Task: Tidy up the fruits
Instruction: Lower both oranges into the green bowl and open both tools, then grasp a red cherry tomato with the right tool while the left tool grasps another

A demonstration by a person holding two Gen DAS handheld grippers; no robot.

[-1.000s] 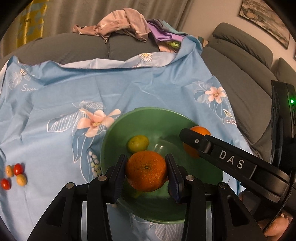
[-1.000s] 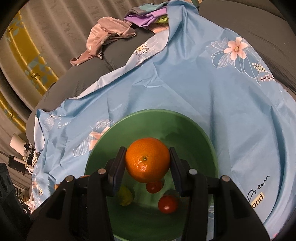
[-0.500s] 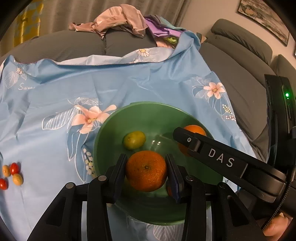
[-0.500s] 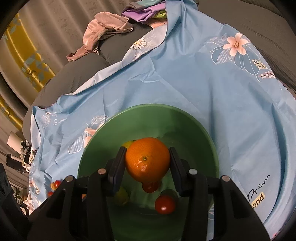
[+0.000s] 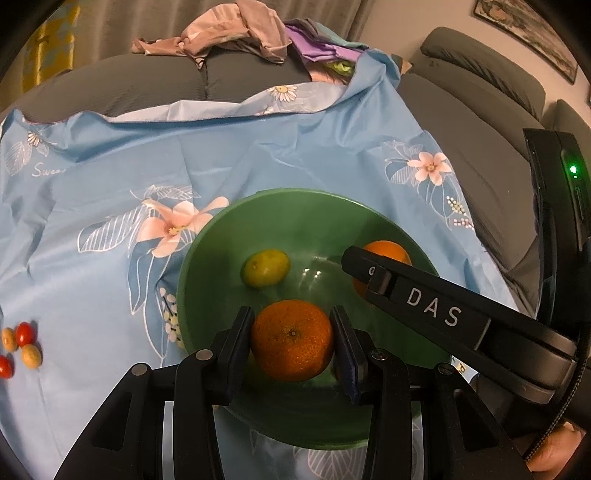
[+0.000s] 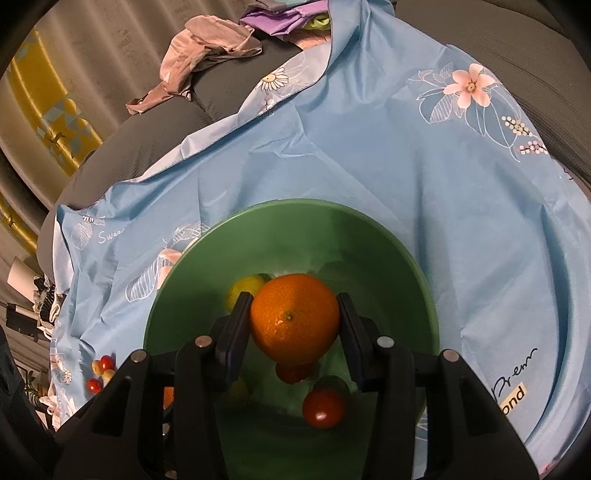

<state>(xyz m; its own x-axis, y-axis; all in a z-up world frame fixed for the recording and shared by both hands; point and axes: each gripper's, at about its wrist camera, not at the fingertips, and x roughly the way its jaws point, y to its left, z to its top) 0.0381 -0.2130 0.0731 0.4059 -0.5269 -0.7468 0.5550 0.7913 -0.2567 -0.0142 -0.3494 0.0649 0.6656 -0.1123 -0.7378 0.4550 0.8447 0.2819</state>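
Note:
A green bowl (image 5: 207, 273) sits on a blue flowered cloth; it also shows in the right wrist view (image 6: 369, 236). My left gripper (image 5: 291, 341) is shut on an orange mandarin (image 5: 291, 339) held over the bowl's near side. My right gripper (image 6: 293, 319) is shut on another orange mandarin (image 6: 295, 317) over the bowl; its finger (image 5: 424, 302) crosses the left wrist view in front of that mandarin (image 5: 388, 251). In the bowl lie a yellow-green fruit (image 5: 265, 267) and red cherry tomatoes (image 6: 324, 408).
Several small red and yellow tomatoes (image 5: 20, 349) lie on the cloth (image 5: 110, 166) left of the bowl, also seen in the right wrist view (image 6: 100, 373). Crumpled clothes (image 5: 236, 33) lie on the grey sofa (image 5: 480, 74) behind.
Both grippers have moved slightly farther in over the bowl, each still holding its mandarin. The bowl and loose fruit have not moved.

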